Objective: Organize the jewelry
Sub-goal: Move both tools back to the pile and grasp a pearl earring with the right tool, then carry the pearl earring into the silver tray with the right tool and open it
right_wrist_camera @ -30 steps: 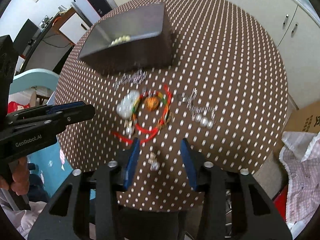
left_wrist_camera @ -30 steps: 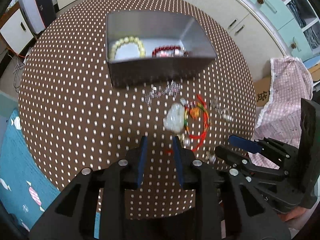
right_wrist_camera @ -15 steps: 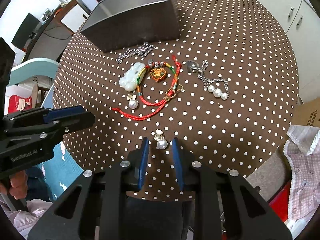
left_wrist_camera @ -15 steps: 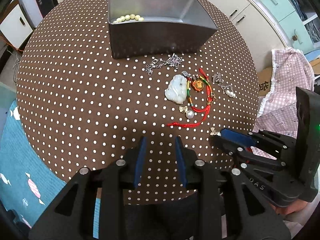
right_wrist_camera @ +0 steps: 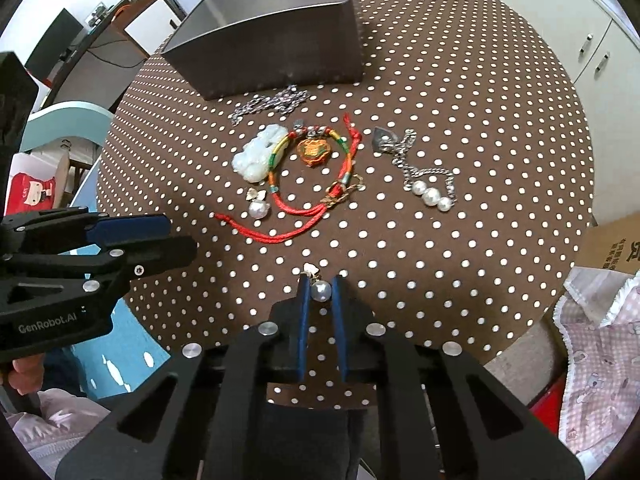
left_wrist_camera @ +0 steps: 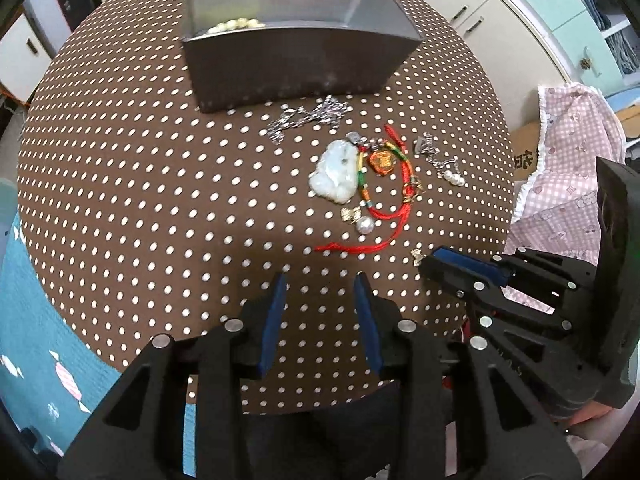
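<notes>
Right gripper, jaws clamped on a pearl earring, for the grey box at 12 o'clock; left gripper jaws apart, idle.

One grey box, two pearl earrings, two silver chains, one jade pendant

My round table wears a brown white-dotted cloth. Cream cabinets and mint drawers stand behind it, a pink checked cloth to its right, a blue fish-print rug underfoot.
</notes>
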{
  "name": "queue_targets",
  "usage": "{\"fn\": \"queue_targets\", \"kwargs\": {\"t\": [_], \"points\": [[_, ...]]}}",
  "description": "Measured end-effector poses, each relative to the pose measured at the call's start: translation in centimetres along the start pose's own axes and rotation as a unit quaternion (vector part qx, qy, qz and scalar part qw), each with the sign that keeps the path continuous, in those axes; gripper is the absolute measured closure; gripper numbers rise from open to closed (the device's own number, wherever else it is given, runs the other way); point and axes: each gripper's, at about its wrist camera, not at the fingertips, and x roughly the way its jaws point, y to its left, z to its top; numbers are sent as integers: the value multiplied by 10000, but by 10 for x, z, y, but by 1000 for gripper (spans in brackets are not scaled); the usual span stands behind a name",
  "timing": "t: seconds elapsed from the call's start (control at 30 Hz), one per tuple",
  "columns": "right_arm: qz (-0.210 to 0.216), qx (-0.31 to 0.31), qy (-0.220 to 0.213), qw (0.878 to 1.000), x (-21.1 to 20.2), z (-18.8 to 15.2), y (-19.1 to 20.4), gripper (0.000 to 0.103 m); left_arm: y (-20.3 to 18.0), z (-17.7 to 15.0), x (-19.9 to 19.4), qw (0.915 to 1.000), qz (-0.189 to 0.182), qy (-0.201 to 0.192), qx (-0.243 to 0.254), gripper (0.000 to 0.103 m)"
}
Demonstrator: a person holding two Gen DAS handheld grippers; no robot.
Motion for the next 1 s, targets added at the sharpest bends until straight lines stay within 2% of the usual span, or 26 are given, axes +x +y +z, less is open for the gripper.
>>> {"fn": "queue_targets", "kwargs": {"t": [0.4,0.43,0.47,0.57,0.67,0.8,0.83,1.0], "points": [[21,534,-238,9983,-20,15,-35,93,-32,42,23,9988,-261,-4,425,68],[22,573,-265,9980,-22,16,-37,93,-34,46,27,9987,-273,56,433,69],[28,584,-269,9979,-22,17,-38,93,-35,47,30,9987,-269,85,430,75],[14,617,-273,9977,-22,20,-40,93,-36,54,37,9988,-229,187,402,79],[14,675,-256,9974,-21,19,-39,93,-38,55,41,9988,-224,195,393,81],[12,689,-239,9973,-20,22,-37,93,-35,51,40,9987,-239,196,408,91],[9,684,-237,9974,-19,22,-37,93,-23,46,35,9987,-249,183,413,93],[16,667,-233,9975,-18,21,-36,93,-17,39,29,9988,-283,130,384,93]]}}
